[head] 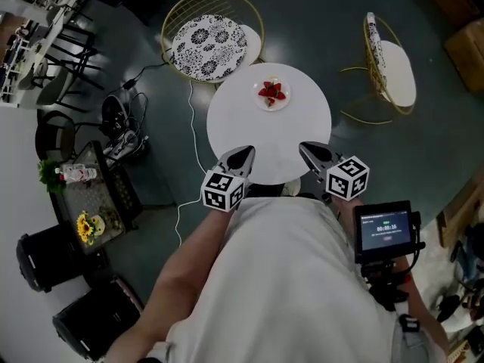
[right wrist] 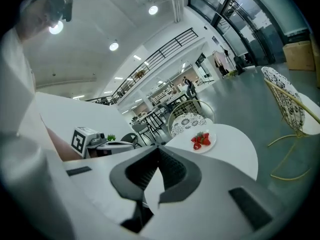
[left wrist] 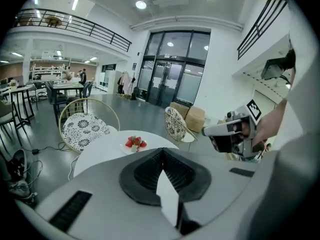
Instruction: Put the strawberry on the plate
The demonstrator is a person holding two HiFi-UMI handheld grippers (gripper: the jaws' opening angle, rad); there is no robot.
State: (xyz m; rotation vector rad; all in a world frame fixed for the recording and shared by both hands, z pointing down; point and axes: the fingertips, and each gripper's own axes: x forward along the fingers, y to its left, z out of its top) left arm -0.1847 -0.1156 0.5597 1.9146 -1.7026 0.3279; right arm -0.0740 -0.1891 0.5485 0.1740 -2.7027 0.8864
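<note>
As it rests on the table [head: 234, 131], the plate [head: 272, 107] holds strawberries [head: 272, 91] (red).

The red strawberries [head: 271, 91] heaped on the small white plate [head: 259, 101] are too small to count in any of the 3 views. The round white table [head: 242, 119] loses its near rim behind the left gripper [head: 243, 156], the right gripper [head: 308, 151] and the person's white shirt [head: 287, 278]. The finer print on the small black screen [head: 386, 229] cannot be read. The brown cardboard box [head: 467, 51] is cut off by the head view's right edge.
</note>
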